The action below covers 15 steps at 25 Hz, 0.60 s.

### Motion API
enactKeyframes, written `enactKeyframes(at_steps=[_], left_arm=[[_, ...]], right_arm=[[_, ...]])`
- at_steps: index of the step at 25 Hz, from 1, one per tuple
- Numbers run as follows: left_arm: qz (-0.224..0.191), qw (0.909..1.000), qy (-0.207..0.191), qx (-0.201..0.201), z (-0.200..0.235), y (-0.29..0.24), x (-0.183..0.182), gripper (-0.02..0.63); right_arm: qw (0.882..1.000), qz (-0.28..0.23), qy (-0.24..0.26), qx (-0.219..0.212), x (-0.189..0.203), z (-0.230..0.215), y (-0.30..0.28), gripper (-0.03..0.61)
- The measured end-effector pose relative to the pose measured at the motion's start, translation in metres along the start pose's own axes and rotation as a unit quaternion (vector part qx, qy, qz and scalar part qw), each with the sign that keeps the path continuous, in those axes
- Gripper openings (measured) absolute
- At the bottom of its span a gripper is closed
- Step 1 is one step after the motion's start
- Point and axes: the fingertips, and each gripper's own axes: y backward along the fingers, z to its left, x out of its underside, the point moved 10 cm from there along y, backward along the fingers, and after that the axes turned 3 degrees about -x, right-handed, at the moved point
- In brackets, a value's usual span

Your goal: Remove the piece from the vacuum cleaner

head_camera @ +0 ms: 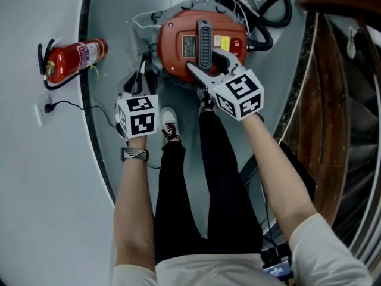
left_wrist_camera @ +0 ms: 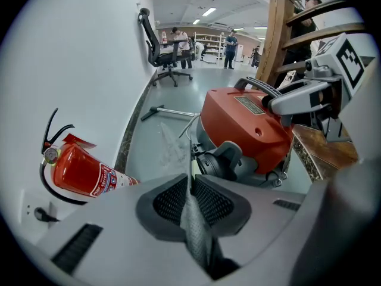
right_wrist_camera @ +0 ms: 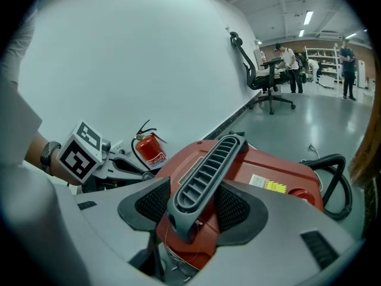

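**Both claws closed at one red vacuum cleaner**

Head view: one vacuum cleaner (head_camera: 175, 40), a red canister, sits on the grey floor at 12 o'clock, just beyond my operator's two shoes (head_camera: 169, 123). I can't tell from here which part counts as the piece.

Count so far:
- One grey ribbed handle (head_camera: 203, 40) along the top of the canister.
- One yellow sticker (head_camera: 221, 42) just to the handle's 3 o'clock.
- One black hose (head_camera: 268, 11) looping off at 1 o'clock.
- One fire extinguisher (head_camera: 74, 58) lying on its side at 10 o'clock, well apart from the canister.
- One wall socket (head_camera: 40, 109) at 9 o'clock with one plug in it.
- Two marker cubes (head_camera: 138, 115), one per claw.
- One office chair (left_wrist_camera: 161, 46) far off against the wall, at 11 o'clock in the left gripper view.

Right gripper (right_wrist_camera: 193, 208): the pads sit on both flanks of the handle's near end, pinching it.

Left gripper (left_wrist_camera: 190, 185): the pads are pressed almost together on one thin pale cord (left_wrist_camera: 191, 154), which runs straight up out of the seam. It works at the canister's 8 o'clock side, where one round grey port (left_wrist_camera: 223, 159) faces it.

Dark woodwork (head_camera: 339, 100) fills the 3 o'clock edge.
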Motion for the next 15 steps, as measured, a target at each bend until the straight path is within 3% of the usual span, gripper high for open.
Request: enactKeyframes(at_steps=[15], left_arm=[[0.007,0.9998,0.016,-0.005,0.0099,0.0033,0.0023,0.043]], right_arm=[[1.000,0.000,0.004,-0.001,0.0004,0.0003,0.0003,0.235]])
